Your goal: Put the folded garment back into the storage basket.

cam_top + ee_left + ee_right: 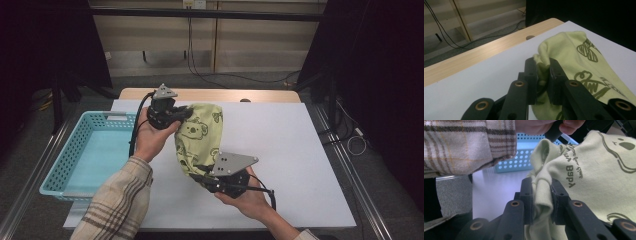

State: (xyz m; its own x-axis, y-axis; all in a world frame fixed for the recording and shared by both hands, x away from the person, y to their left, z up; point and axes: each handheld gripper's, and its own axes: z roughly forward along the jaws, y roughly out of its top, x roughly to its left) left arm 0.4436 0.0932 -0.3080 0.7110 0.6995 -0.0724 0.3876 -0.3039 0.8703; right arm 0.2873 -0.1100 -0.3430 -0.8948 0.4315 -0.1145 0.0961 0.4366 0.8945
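A pale green garment (199, 132) printed with koala drawings hangs between my two grippers above the white table (280, 145). My left gripper (176, 114) holds its far upper edge, and in the left gripper view the jaws (543, 75) are shut on a bunched fold of the green cloth (571, 52). My right gripper (202, 175) grips the near lower edge. In the right gripper view its jaws (541, 195) pinch a ribbed hem of the garment (596, 170).
A light blue perforated basket (75, 150) stands at the table's left edge, under the left forearm in a plaid sleeve (117, 200). A wooden strip (225, 94) runs along the table's far side. Cables lie on the floor beyond.
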